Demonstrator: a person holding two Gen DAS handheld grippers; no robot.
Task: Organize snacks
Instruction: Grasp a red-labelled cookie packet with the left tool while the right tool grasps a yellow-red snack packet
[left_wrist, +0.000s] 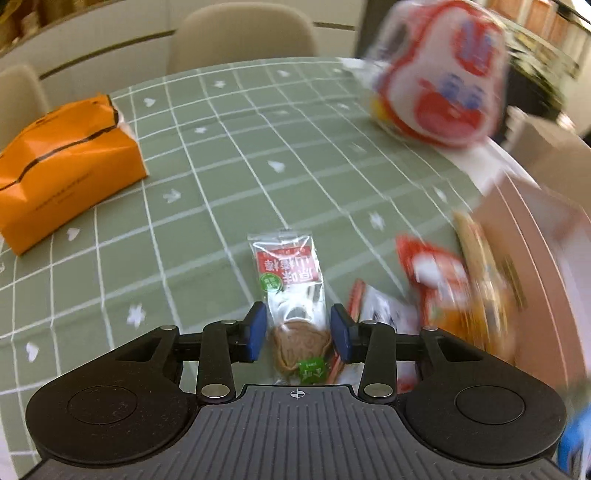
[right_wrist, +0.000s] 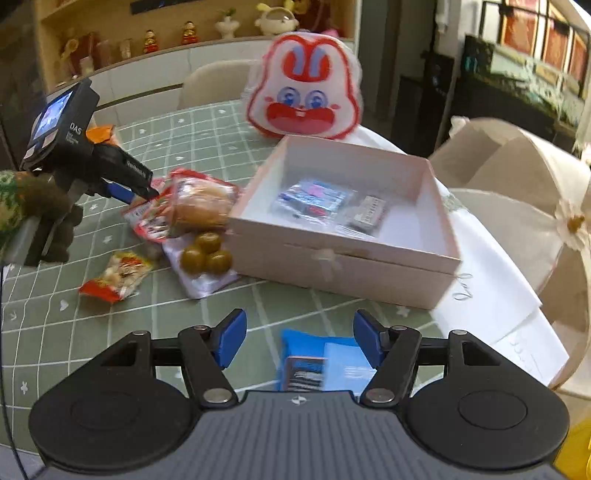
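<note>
A: Left gripper (left_wrist: 298, 334) stands about a third open, its blue pads (left_wrist: 256, 330) on either side of the clear snack packet (left_wrist: 291, 295) but not quite pressing it; nothing held. If it shuts now it may pinch only crinkly film, and the packet could slip.

B: And the right gripper (right_wrist: 299, 341)?

A: Roughly half open, empty, over the blue packet (right_wrist: 321, 363) just in front of the pink box (right_wrist: 343, 254).

B: What's around the box?

A: The bun pack (right_wrist: 201, 206) and green plums (right_wrist: 205, 254) crowd the box's left side, beside the clear packet; a careless lift could drag them. The rabbit bag (right_wrist: 304, 98) stands behind the box.
</note>
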